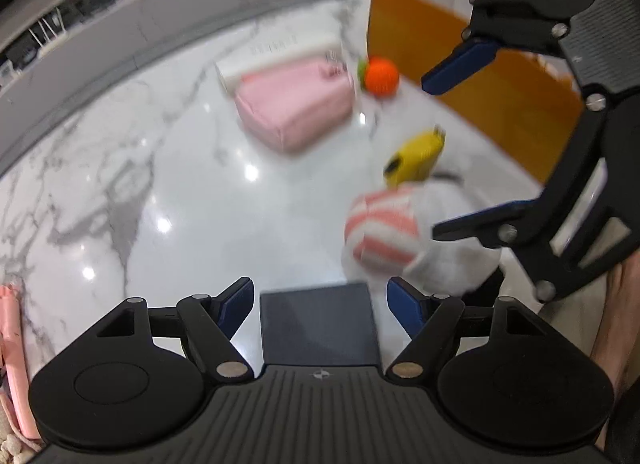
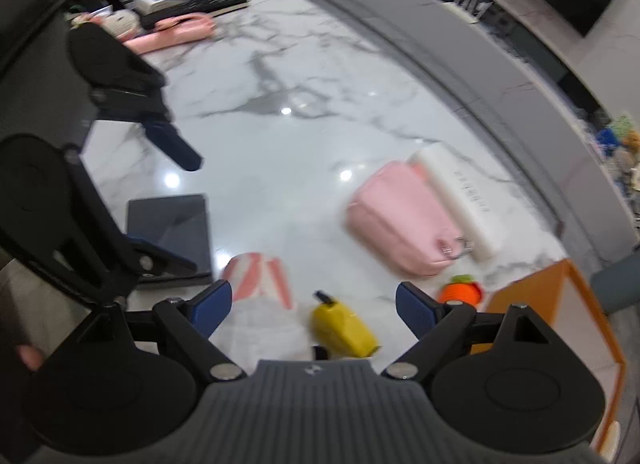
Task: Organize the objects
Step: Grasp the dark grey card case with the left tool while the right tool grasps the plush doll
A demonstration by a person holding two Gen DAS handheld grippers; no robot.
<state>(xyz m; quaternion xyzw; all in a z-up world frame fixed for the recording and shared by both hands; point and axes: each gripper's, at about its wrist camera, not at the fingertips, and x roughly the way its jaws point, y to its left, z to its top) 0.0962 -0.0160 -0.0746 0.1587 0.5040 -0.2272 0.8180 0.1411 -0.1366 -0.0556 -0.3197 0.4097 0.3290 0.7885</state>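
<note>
Both tongs gape, holding nothing; left tongs (image 1: 320, 304) hover over dark flat box (image 1: 318, 328), right tongs (image 2: 314, 304) above yellow toy (image 2: 344, 328) on desk (image 2: 280, 124), near orange bin (image 2: 560, 304); looks like pickup approach; next: lower, close, w/ care.

left wrist cam is sitting low over the marble table (image 1: 168, 168), looking forward past the dark notebook (image 1: 318, 326) toward the orange box (image 1: 460, 60). right wrist cam is hanging higher, looking down across the same tabletop from the opposite side. both are catching the pink pouch (image 1: 294, 104), yellow bottle (image 2: 344, 328) and each other's gripper.
</note>
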